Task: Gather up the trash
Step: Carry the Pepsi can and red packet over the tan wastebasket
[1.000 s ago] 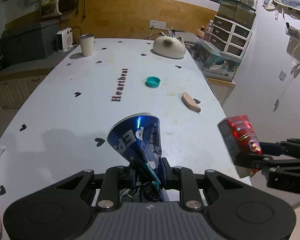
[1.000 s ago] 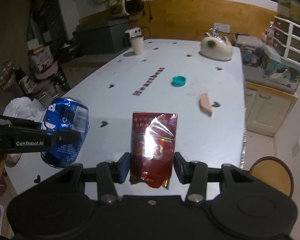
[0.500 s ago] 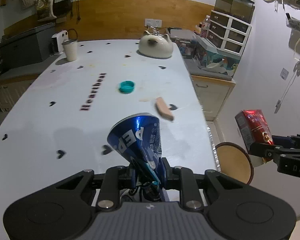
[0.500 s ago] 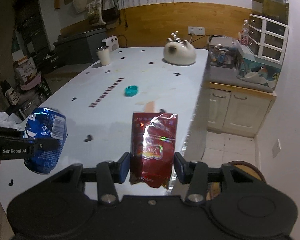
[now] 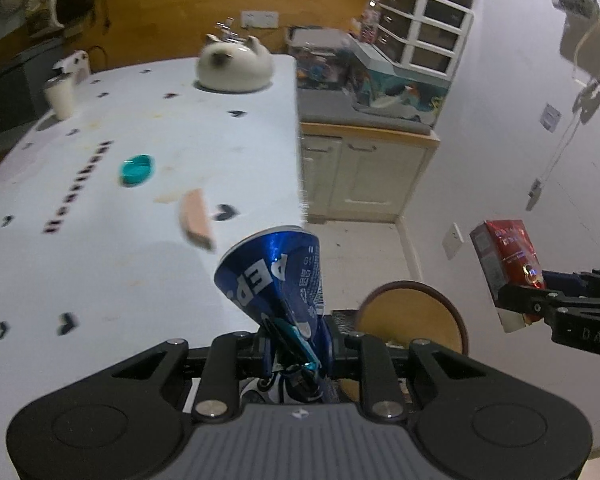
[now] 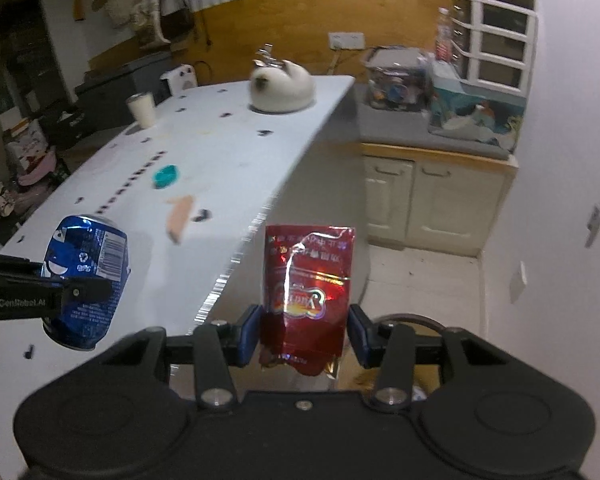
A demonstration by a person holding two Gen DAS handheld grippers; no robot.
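Left gripper (image 5: 296, 350) pinching 1 crushed can (image 5: 276, 276) | right gripper (image 6: 304, 334) pinching 1 red pouch (image 6: 308, 280) | table (image 5: 100, 264): 1 teal lid (image 5: 137, 169)

Crushed blue aluminium soda can (image 5: 276, 280) pinched upright at its flattened base; glossy red foil snack pouch (image 6: 310, 284) held upright.

Dim indoor light with a cold bluish cast. The white table (image 5: 100, 264) smears with motion blur, its printed marks streaked. Glare flashes on the red foil packet (image 6: 310, 280). Straight walls bow outward beyond the table, corners black.
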